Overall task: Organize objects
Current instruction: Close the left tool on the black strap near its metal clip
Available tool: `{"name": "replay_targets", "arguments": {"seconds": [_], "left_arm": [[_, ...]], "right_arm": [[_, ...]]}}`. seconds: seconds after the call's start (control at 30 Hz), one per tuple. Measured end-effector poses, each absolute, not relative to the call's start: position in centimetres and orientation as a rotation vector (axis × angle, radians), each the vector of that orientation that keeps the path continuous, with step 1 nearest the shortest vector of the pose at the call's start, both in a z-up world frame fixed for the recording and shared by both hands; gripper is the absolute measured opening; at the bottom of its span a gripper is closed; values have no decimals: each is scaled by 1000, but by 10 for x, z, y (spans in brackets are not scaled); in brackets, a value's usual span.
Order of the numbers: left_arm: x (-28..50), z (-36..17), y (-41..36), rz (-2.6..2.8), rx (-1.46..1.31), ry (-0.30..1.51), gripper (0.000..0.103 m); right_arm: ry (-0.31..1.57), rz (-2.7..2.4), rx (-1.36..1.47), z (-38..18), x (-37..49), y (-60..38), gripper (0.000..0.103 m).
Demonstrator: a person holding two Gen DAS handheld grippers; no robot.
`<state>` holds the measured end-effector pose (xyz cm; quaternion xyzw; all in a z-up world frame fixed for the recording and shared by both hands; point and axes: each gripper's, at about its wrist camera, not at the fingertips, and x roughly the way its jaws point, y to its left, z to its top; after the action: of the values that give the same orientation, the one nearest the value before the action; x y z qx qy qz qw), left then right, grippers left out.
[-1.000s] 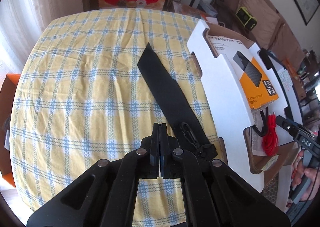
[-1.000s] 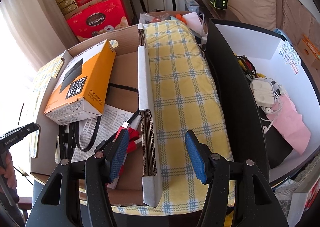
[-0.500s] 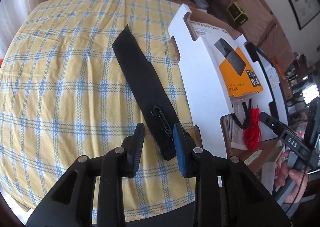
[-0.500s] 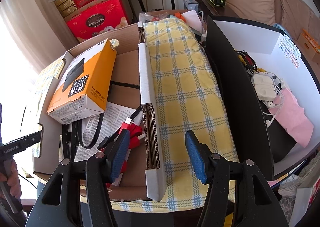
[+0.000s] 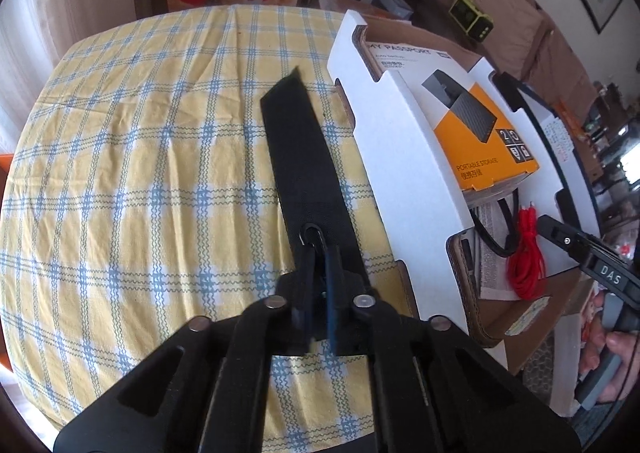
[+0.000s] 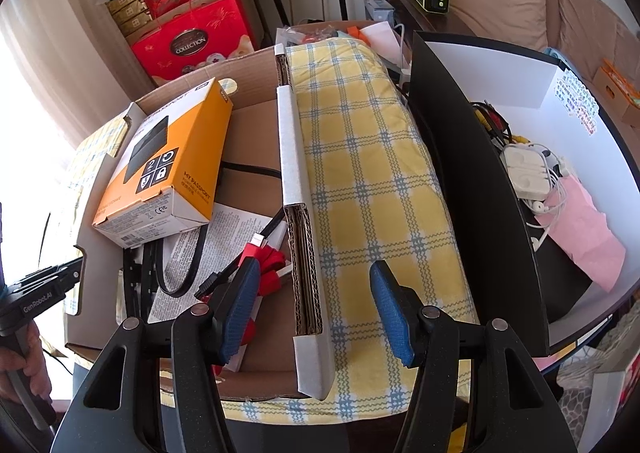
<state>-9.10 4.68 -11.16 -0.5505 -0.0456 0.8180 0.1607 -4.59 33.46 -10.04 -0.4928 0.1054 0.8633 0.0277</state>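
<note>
A long black strap [image 5: 300, 157] lies flat on the yellow checked tablecloth [image 5: 140, 173], with a metal clip [image 5: 313, 234] at its near end. My left gripper [image 5: 318, 253] is shut on that clip, pads pressed together around it. Right of the strap stands a shallow cardboard box [image 5: 404, 141] holding an orange hard-drive carton [image 6: 168, 157], black cables, a leaflet and a red cable bundle [image 6: 268, 257]. My right gripper [image 6: 316, 273] is open, straddling the box's right wall [image 6: 304, 253] without touching it.
A black bin with a white inside [image 6: 480, 173] stands to the right, holding earphones, cables and a pink bag [image 6: 580, 221]. Red gift boxes [image 6: 192, 45] are stacked behind the table. A hand holds the left gripper's handle at the lower left of the right wrist view.
My left gripper opened, came down over the strap's near end and shut on the clip. The right gripper and the box have not moved.
</note>
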Motion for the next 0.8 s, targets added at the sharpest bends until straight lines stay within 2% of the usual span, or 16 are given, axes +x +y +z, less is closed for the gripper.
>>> {"name": "replay_targets", "arguments": {"seconds": [0.37,0.43,0.5,0.53,0.57,0.8], "left_arm": [[-86,-98,-3,2357,-1555,-162,3],[-83,-92,-3,2360,-1538,-143,12],[-80,-87,3,2347,-1512,-111,38],[-77,-86,7,2343,-1499,-95,41],[-75,-85,10,2341,-1490,-80,44],[-73,-105,29,2343,-1551,29,45]], "right_arm": [[341,2667,-1520,-101,-45,337,59],[352,2669,-1518,-101,-44,337,59],[356,2670,-1516,-101,-44,337,59],[356,2670,-1515,-101,-44,337,59],[356,2671,-1515,-101,-44,337,59],[358,2676,-1523,-102,-44,337,59]]}}
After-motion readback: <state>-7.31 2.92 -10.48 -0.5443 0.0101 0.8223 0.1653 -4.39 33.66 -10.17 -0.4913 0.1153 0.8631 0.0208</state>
